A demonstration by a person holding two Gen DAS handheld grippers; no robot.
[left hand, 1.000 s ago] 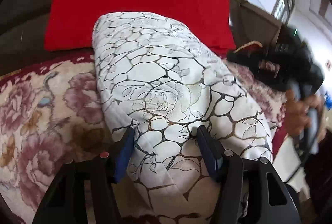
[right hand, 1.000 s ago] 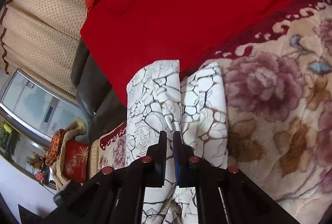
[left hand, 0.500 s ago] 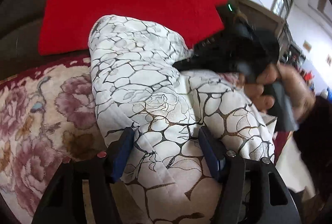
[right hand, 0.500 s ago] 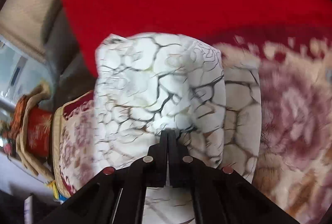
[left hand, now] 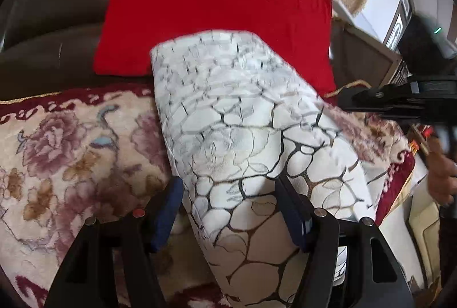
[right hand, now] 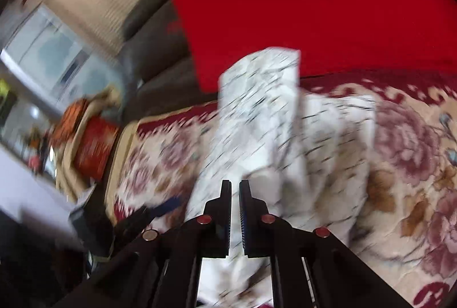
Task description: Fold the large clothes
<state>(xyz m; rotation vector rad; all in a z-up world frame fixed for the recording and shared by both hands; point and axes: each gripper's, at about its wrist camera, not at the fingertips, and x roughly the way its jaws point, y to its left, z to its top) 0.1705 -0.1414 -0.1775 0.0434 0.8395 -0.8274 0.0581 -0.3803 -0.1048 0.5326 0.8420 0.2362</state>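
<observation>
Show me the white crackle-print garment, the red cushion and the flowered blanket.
white crackle-print garment point(left hand: 242, 119): left wrist view, middle of its folded top.
red cushion point(left hand: 217, 8): left wrist view, centre of its face.
flowered blanket point(left hand: 71, 153): left wrist view, bare patch left of the garment.

Bright daylight fills both fisheye views, but the right one is smeared with blur, and edges bend dark.

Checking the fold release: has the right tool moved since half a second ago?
Yes. In the left wrist view, the right tool has pulled rightward off the white patterned garment, clear of the red cushion's right edge.
</observation>
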